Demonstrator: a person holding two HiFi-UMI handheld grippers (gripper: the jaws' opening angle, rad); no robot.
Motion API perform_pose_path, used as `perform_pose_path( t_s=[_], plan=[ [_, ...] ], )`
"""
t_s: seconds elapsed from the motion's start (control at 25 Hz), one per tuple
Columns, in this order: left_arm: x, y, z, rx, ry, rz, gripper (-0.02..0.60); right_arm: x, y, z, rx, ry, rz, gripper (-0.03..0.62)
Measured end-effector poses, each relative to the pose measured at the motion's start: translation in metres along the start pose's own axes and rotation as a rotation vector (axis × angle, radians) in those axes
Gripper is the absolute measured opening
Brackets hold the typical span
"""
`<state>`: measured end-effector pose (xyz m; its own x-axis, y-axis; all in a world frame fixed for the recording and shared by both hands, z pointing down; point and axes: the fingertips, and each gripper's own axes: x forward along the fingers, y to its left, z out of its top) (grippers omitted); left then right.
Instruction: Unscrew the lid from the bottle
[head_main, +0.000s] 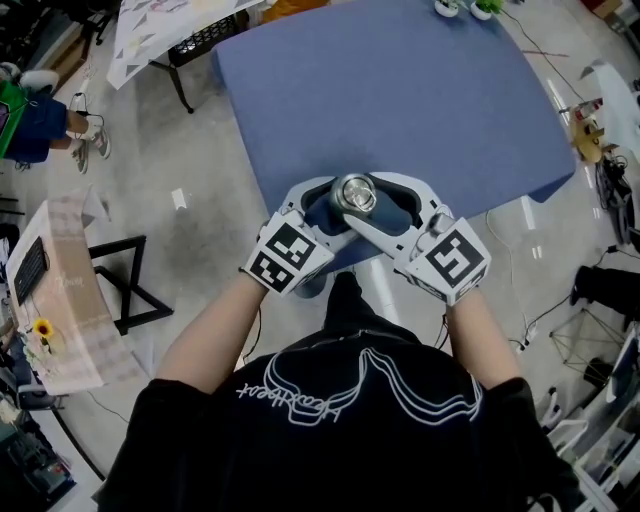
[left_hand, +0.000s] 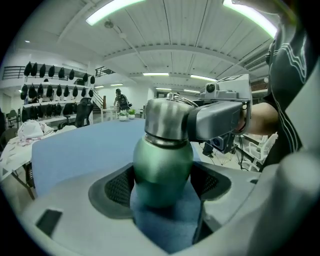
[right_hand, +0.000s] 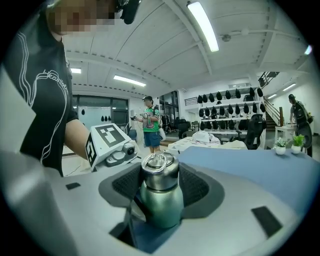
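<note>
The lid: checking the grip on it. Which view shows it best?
Right gripper view: the lid stands whole between the right gripper's pads. Head view shows only its top; left gripper view, a jaw covers one side.

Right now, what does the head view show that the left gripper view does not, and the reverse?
Only the head view: the black-and-white marker cube on the left gripper, the person's left forearm, and the round top face of the shiny steel lid.
Only the left gripper view: the green metal bottle body pressed between that gripper's dark pads, and the ceiling strip lights.
Both: the blue table, the lid, and the right gripper closed on it.
</note>
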<state>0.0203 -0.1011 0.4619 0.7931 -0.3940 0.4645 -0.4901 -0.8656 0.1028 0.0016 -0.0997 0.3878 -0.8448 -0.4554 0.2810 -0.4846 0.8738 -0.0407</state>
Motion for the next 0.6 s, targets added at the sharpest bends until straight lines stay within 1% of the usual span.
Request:
perform_pose_path(
  t_s=[0.16, 0.6],
  plan=[
    [0.0, -0.0007, -0.0001, 0.041, 0.023, -0.086, 0.354, 0.001, -0.0009, 0.0015, -0.02, 0.026, 0.053, 0.238],
    [-0.0038, -0.0011, -0.0023, 0.14, 0.037, -0.285, 0.354, 0.0069, 0.0055, -0.0008, -0.118, 0.097, 0.308, 0.238]
  ],
)
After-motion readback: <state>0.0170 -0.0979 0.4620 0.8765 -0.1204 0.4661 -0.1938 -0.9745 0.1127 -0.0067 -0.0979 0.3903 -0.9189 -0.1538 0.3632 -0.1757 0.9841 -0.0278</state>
